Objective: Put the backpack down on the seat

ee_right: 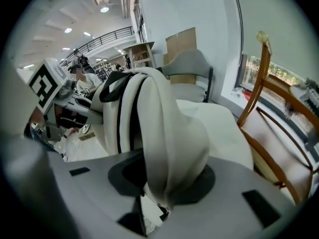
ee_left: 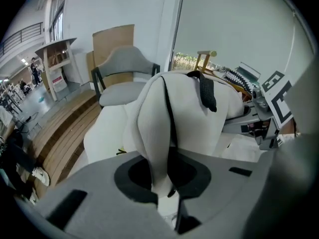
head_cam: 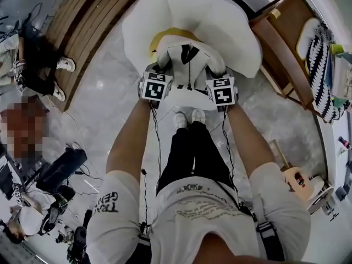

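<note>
A white backpack (head_cam: 187, 59) with black trim and a black top loop stands upright at the front edge of the wide white seat (head_cam: 234, 34). My left gripper (head_cam: 160, 69) is shut on a fold of its ribbed white fabric (ee_left: 154, 133) on the left side. On the right side, my right gripper (head_cam: 218, 70) pinches a thick fold of the same bag (ee_right: 169, 148). In the left gripper view the backpack (ee_left: 187, 111) fills the middle, with the seat (ee_left: 107, 131) behind it. A yellow patch (head_cam: 160, 37) shows on the seat just behind the bag.
A grey armchair (ee_left: 124, 66) stands behind the white seat. A wooden chair (head_cam: 283, 43) is close on the right, and wooden steps (head_cam: 88, 21) on the left. People sit on the floor at far left (head_cam: 38, 65). A small guitar (head_cam: 294, 180) lies at right.
</note>
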Demonstrator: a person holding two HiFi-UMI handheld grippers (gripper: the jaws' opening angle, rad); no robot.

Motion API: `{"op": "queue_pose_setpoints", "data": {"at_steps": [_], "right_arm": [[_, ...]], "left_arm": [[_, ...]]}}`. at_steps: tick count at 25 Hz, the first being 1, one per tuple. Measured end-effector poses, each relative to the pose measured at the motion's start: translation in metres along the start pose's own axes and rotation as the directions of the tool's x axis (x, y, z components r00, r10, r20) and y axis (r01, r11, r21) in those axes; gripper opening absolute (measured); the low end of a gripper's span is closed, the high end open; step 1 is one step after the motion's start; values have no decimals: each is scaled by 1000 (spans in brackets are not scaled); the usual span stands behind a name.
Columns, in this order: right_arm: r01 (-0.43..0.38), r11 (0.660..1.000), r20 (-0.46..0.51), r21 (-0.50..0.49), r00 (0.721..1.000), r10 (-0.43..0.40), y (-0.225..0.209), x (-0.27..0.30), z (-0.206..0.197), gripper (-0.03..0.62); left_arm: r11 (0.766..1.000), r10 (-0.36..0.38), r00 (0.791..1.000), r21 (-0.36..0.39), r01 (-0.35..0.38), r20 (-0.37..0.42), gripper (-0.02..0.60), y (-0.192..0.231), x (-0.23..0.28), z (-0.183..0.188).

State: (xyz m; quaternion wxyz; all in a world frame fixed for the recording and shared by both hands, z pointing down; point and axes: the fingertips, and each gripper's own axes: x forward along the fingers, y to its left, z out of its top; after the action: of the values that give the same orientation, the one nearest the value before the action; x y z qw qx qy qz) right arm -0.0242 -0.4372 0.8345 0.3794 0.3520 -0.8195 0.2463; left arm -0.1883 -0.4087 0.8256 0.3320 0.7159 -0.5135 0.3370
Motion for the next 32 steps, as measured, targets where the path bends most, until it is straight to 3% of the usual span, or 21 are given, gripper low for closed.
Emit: {"op": "queue_pose_setpoints", "data": {"at_steps": [4,8,13,15,17,19,24,25,26,28,29,32], "right_arm": [[-5,1000,-56,5,998,5,-2,24,-37,123],[-13,1000,-72,5,997,14,1,28,-64,121],[-23,1000,-66,1,998,23,3,31,-89,126],[-16,1000,-57,-5,998,15,2,33,-93,161],[19,1000,-69,21,997,-18,-2,32,-96,281],[80,996,-71,42,994,-77,-10,25,-93,292],[109,993,-11,46,994,-109,0,-12,-78,293],[111,993,17,50,994,-111,5,-23,-73,293],[117,992,41,53,992,-120,9,-36,-67,278],[145,988,79,53,986,-149,17,-63,-53,74],[152,987,94,51,983,-156,20,-76,-46,43],[133,990,149,39,979,-137,37,-113,-24,29]], "left_arm": [[1000,-6,999,-10,6,-54,54,0,29,-36],[1000,-19,998,-10,19,-59,54,-10,39,-62],[996,-16,994,-94,5,-111,80,-16,40,-81],[994,16,994,-102,-27,-105,114,-10,37,-82],[993,56,996,-97,-63,-72,212,-2,30,-74],[993,73,996,-90,-77,-42,289,0,21,-67],[993,68,998,-96,-67,5,293,-9,-10,-65],[993,72,997,-97,-69,23,276,-13,-21,-61],[992,82,996,-100,-78,44,204,-17,-34,-56],[988,107,990,-119,-96,91,41,-23,-60,-45],[986,112,987,-135,-96,112,33,-27,-73,-39],[981,134,979,-163,-109,154,21,-40,-115,-22]]}}
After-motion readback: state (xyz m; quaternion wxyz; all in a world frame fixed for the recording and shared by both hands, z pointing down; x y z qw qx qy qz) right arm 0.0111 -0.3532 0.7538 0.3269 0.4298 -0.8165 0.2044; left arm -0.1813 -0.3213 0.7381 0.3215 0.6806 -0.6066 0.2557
